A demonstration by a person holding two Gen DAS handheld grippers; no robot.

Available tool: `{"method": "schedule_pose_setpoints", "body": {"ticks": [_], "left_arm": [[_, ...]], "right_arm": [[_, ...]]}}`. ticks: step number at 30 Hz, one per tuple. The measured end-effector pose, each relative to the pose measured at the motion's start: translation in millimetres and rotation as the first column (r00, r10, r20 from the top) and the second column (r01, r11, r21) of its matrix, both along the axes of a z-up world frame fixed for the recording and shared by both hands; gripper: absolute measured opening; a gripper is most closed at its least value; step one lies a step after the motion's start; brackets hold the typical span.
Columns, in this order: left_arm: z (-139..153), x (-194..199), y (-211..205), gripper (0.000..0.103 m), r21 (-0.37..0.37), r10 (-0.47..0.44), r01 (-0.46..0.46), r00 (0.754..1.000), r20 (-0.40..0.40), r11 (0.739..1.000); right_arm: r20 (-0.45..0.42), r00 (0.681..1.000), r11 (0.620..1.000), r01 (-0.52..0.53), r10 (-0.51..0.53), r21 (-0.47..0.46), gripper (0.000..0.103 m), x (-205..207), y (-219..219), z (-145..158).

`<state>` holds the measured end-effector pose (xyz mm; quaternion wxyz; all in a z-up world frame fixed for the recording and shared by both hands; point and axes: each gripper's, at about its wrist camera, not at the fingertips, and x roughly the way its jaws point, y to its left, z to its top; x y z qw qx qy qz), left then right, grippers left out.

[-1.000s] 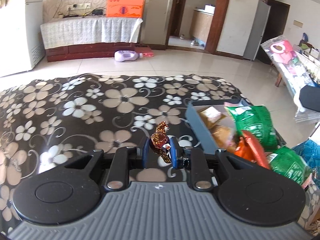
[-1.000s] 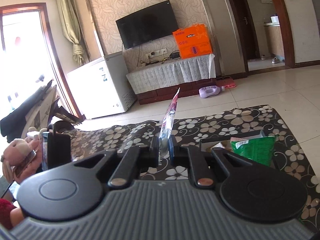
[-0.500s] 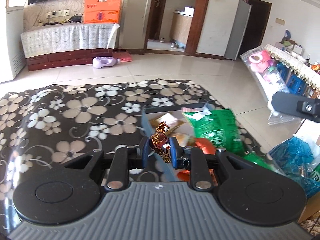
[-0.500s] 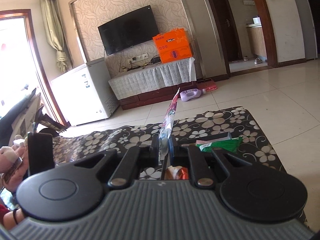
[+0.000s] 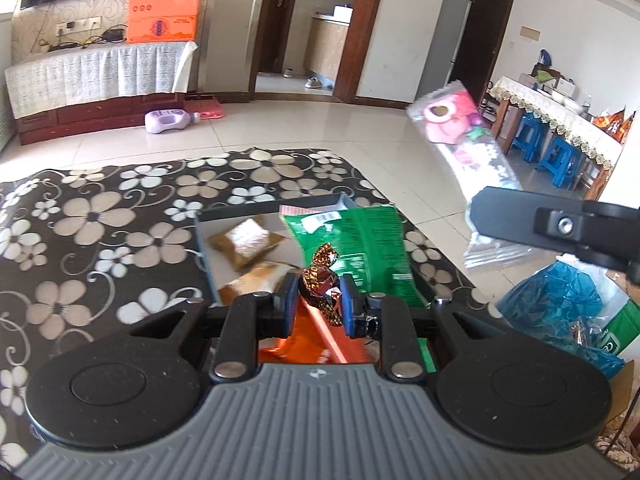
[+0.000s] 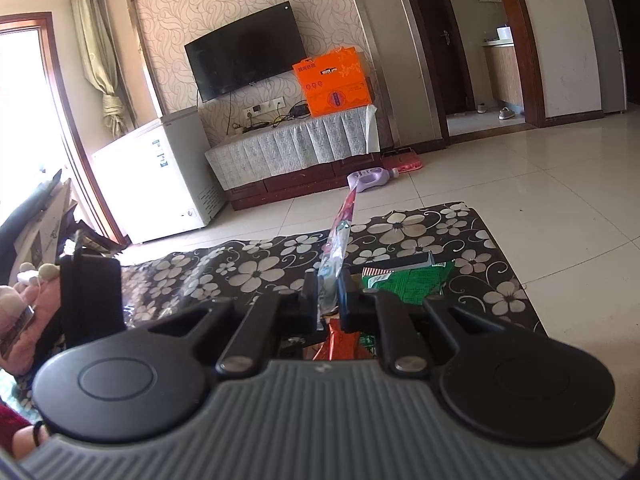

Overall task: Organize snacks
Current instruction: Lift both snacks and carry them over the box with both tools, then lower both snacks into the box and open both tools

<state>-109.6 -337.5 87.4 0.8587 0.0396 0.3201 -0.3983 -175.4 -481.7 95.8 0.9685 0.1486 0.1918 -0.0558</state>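
Left wrist view: the left gripper (image 5: 319, 307) is being held over the tray (image 5: 202, 240), pads pinching a candy (image 5: 320, 286) in brown-gold foil. The tray is sitting on the table (image 5: 100, 216), which is covered with a black cloth printed with pale flowers. In the tray, two brown packets (image 5: 246, 238) are lying toward the left, a green bag (image 5: 360, 240) is leaning at the right, and an orange wrapper (image 5: 308, 354) is showing under the jaws. At the right edge, the right gripper (image 5: 496, 216) is being seen side-on, clamped on a clear pink-printed packet (image 5: 460, 140) that is sticking up over the floor. A blue plastic bag (image 5: 560, 300) is lying below it. Behind: a tiled floor (image 5: 320, 128), a purple bottle (image 5: 166, 122) lying on it, an orange box (image 5: 164, 10) on a cloth-draped cabinet, open doorways, blue stools (image 5: 560, 156) under a side table.

Right wrist view: the right gripper (image 6: 328, 294) is closed on the pink packet (image 6: 338, 240), which is being seen edge-on and is rising between the pads. Beyond the fingers, the green bag (image 6: 408, 284) and tray edge (image 6: 400, 264) are showing on the flowered table (image 6: 256, 268). In the room, a wall TV (image 6: 244, 62), the orange box (image 6: 334, 82), a white chest freezer (image 6: 160, 184) and a curtained window at left are being seen.
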Motion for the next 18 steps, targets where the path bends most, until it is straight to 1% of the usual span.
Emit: {"method": "schedule_pose_setpoints", "body": {"ticks": [6,12,18], "left_arm": [[-8,-2,-14,0.026,0.005,-0.016,0.016,1.000,-0.006,1.000],[-19,-7,-15,0.026,0.030,-0.028,0.028,1.000,-0.009,0.999],[-22,-25,-12,0.026,0.042,-0.084,0.083,0.996,0.007,0.996]], "right_arm": [[-0.011,1.000,1.000,0.006,-0.006,0.000,0.012,0,-4,-2],[-0.022,1.000,1.000,0.014,-0.014,0.006,0.012,-1,-6,-4],[-0.060,0.998,1.000,0.016,-0.016,0.007,0.013,8,-9,-12]]}}
